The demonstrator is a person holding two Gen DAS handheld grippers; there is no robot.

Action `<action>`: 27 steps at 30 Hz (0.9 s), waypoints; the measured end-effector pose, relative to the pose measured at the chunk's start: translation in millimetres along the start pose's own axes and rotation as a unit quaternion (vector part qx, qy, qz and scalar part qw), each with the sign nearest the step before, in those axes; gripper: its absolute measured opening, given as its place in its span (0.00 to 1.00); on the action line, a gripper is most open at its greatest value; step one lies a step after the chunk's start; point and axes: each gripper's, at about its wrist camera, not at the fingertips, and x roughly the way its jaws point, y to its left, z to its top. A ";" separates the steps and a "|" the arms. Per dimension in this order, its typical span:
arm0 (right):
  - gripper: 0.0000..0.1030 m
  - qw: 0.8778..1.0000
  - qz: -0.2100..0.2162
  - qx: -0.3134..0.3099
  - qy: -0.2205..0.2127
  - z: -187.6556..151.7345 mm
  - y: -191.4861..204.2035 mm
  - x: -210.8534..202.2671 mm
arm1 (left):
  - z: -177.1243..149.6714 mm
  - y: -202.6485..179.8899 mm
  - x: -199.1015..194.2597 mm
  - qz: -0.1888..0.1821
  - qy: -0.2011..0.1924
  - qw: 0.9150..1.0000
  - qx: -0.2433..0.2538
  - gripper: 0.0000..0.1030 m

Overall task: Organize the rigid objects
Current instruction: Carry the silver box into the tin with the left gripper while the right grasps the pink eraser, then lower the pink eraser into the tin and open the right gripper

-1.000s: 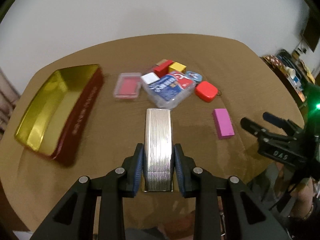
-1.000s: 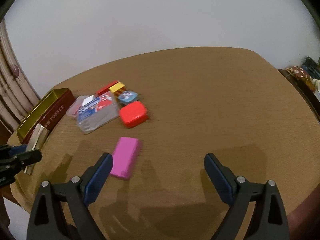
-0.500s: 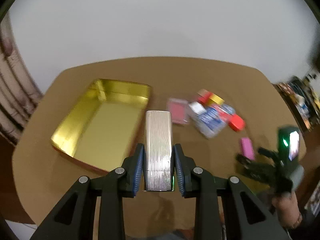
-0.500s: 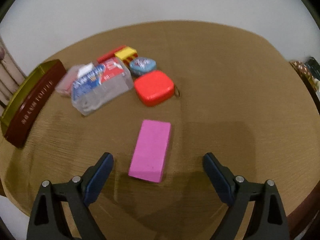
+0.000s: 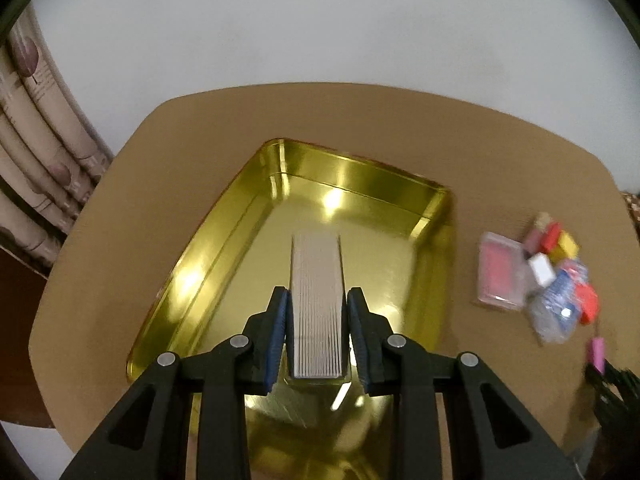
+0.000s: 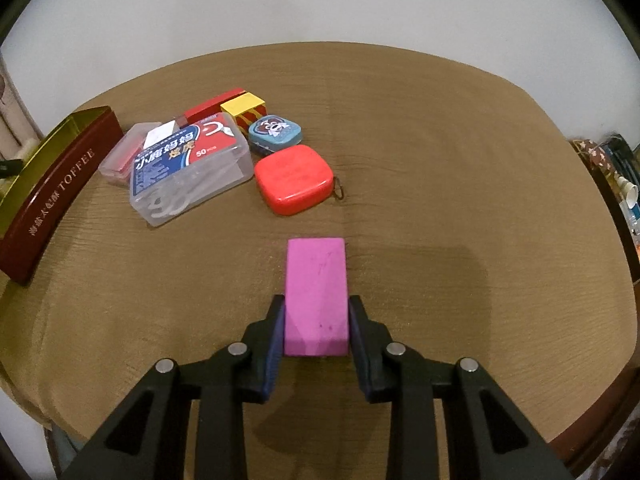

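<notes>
My left gripper is shut on a ribbed silver case and holds it above the inside of the open gold tin. My right gripper is shut on a pink block that lies on the brown table. The tin shows in the right wrist view as a dark red wall at the far left. The pink block also shows small at the right edge of the left wrist view.
A cluster lies left of centre in the right wrist view: a clear floss-pick box, a red rounded case, a small blue tin, a yellow block, a red block and a clear pink case. A curtain hangs left.
My left gripper has carried the silver case left from the table to above the gold tin. My right gripper has moved up to the pink block and closed on it.
</notes>
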 end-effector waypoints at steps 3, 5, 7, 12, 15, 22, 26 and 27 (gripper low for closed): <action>0.29 1.000 0.017 0.010 0.006 3.8 -14.4 -0.7 | 5.9 5.7 16.4 0.003 0.012 1.000 -0.006 0.26; 0.29 1.000 0.024 0.013 0.008 4.7 -19.4 -0.4 | 10.9 6.3 19.6 0.016 0.013 1.000 -0.004 0.26; 0.29 0.999 0.028 0.015 0.010 6.3 -24.4 0.1 | 17.6 6.9 22.5 0.018 0.017 1.000 -0.003 0.26; 0.29 0.999 0.040 0.021 0.013 7.6 -36.0 -0.1 | 22.9 10.5 8.6 0.027 0.000 0.999 -0.023 0.27; 0.29 0.998 0.056 0.035 0.018 8.1 -43.9 0.7 | 13.3 10.9 -15.2 0.025 -0.020 0.998 -0.048 0.37; 0.29 0.994 0.085 0.057 0.028 9.1 -69.2 -3.6 | -31.0 -18.9 -80.4 0.011 -0.076 0.996 -0.054 0.45; 0.29 0.995 0.084 0.054 0.026 9.0 -77.4 -7.9 | -59.9 -30.3 -105.6 -0.006 -0.089 0.994 -0.056 0.46; 0.29 0.994 0.085 0.055 0.027 8.7 -76.7 -8.5 | -65.6 -30.3 -108.1 -0.007 -0.087 0.995 -0.056 0.46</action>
